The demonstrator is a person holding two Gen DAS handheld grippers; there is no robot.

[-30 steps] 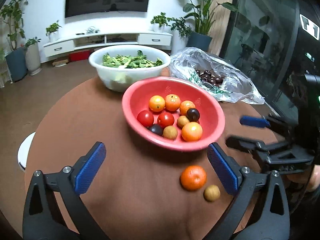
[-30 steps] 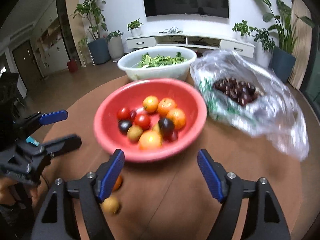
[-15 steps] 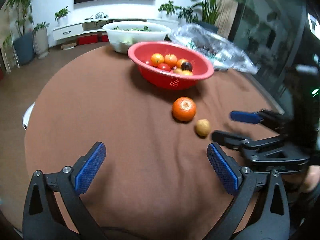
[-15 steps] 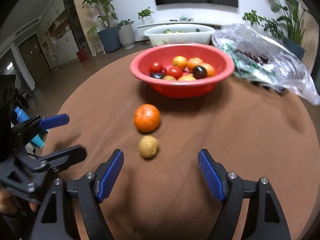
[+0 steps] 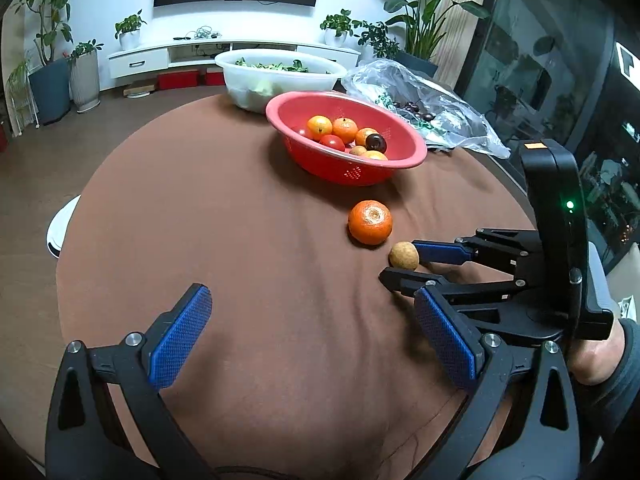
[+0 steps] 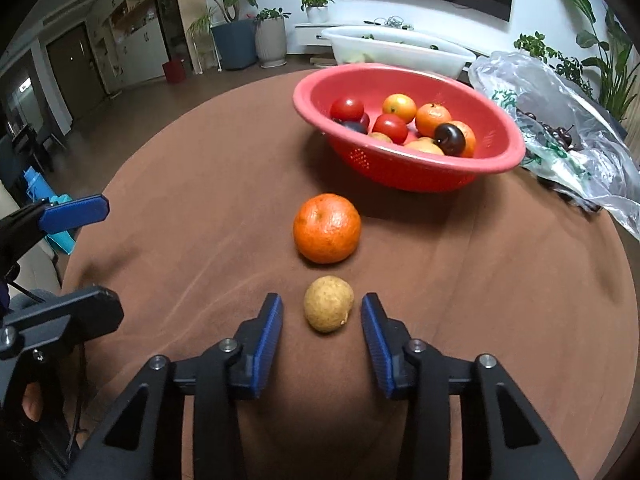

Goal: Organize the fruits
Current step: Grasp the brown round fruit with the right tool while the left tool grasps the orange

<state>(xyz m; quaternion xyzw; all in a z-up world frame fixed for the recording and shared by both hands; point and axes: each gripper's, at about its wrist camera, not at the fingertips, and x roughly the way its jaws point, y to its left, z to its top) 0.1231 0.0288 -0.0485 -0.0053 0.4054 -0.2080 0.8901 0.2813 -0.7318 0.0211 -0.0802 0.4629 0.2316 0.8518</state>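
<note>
Small tan fruit (image 6: 329, 309) between right gripper (image 6: 322, 330) pads, untouched, jaws closing, orange (image 6: 327, 228) just beyond, left gripper (image 5: 308, 344) spread wide over bare cloth

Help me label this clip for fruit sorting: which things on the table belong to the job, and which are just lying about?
Part of the job:
- small tan round fruit, between the closing right gripper fingers, not yet touched
- large orange mandarin
- red perforated plastic bowl of mixed fruit

Lying about:
- white plastic basin of greens
- clear plastic bag of dark cherries
</note>
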